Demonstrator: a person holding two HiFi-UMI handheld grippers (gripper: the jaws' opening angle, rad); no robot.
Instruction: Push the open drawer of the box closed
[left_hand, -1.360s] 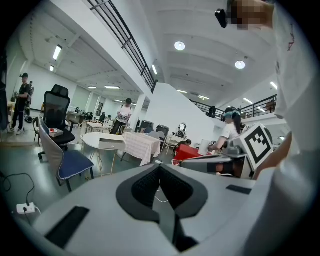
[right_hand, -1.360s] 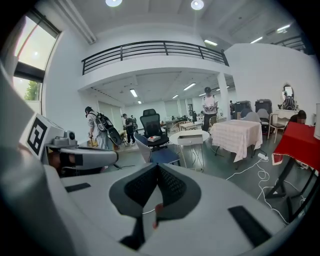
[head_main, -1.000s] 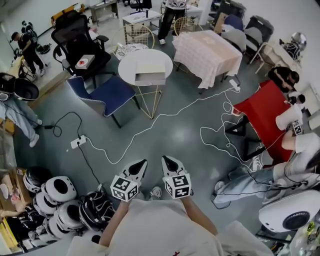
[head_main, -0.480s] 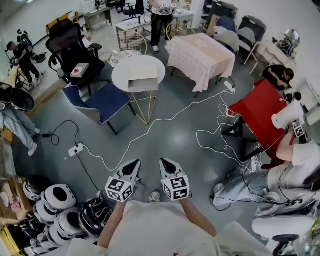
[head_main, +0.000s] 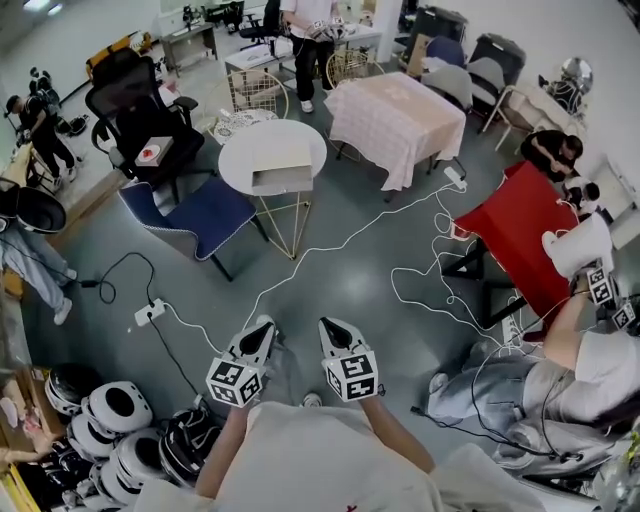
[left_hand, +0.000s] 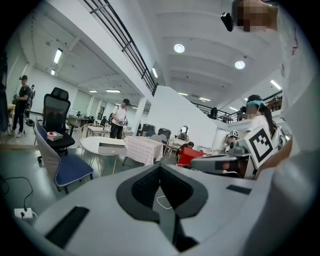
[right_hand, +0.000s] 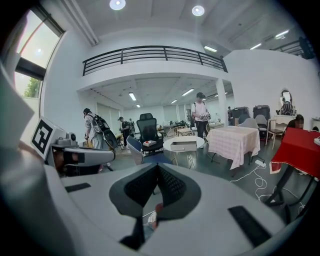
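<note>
The pale box (head_main: 282, 168) lies on a round white table (head_main: 240, 160) far ahead, its drawer (head_main: 281, 180) pulled out toward me. It also shows small as the box (left_hand: 111, 148) in the left gripper view and the box (right_hand: 184, 145) in the right gripper view. My left gripper (head_main: 262, 332) and right gripper (head_main: 331, 331) are held side by side close to my body, above the grey floor, well short of the table. Both are shut with nothing between the jaws. Each gripper view shows its own gripper (left_hand: 160, 168) (right_hand: 157, 168) with the jaws closed, pointing toward the table.
A blue chair (head_main: 195, 212) stands left of the table, a black office chair (head_main: 135, 105) behind it. White cables (head_main: 340, 235) and a power strip (head_main: 150, 313) lie across the floor ahead. A checked-cloth table (head_main: 400, 110), a red table (head_main: 525, 225), helmets (head_main: 110, 410) and seated people (head_main: 560, 370) flank the path.
The round table and box have slid lower in the head view, closer to me. Both grippers keep their place before my body and stay shut.
</note>
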